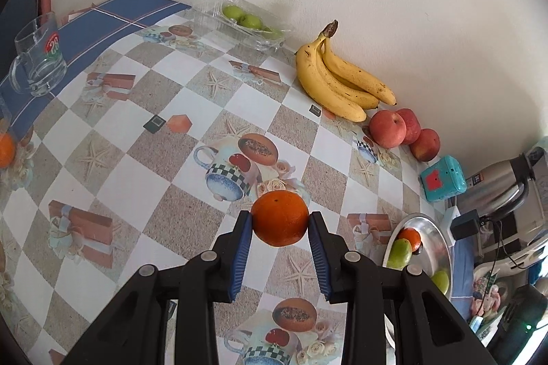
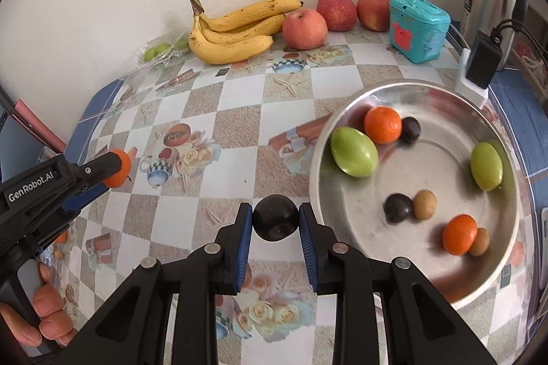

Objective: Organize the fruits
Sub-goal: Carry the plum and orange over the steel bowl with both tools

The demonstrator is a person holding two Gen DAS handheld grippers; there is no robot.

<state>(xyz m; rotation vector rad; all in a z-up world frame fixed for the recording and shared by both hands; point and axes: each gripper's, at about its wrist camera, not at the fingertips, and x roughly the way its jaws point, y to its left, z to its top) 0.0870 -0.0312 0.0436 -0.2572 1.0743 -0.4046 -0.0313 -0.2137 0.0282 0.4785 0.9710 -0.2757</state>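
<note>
Carry step in hand: left gripper (image 1: 280, 222) clamps orange (image 1: 281, 217) above tablecloth, right gripper (image 2: 275, 221) pinches dark plum (image 2: 275, 217) just beside steel bowl (image 2: 455, 289). Next likely: pick spot for each, lower, release. Bowl already crowded with fruit. Bananas (image 2: 236, 32), apples (image 2: 304, 29), teal box (image 2: 418, 29) line wall, leaving middle of cloth bare.

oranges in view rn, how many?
3. One orange clamped in the left gripper; two in the metal bowl, one at its far side, one near its front. More may be out of frame.
</note>
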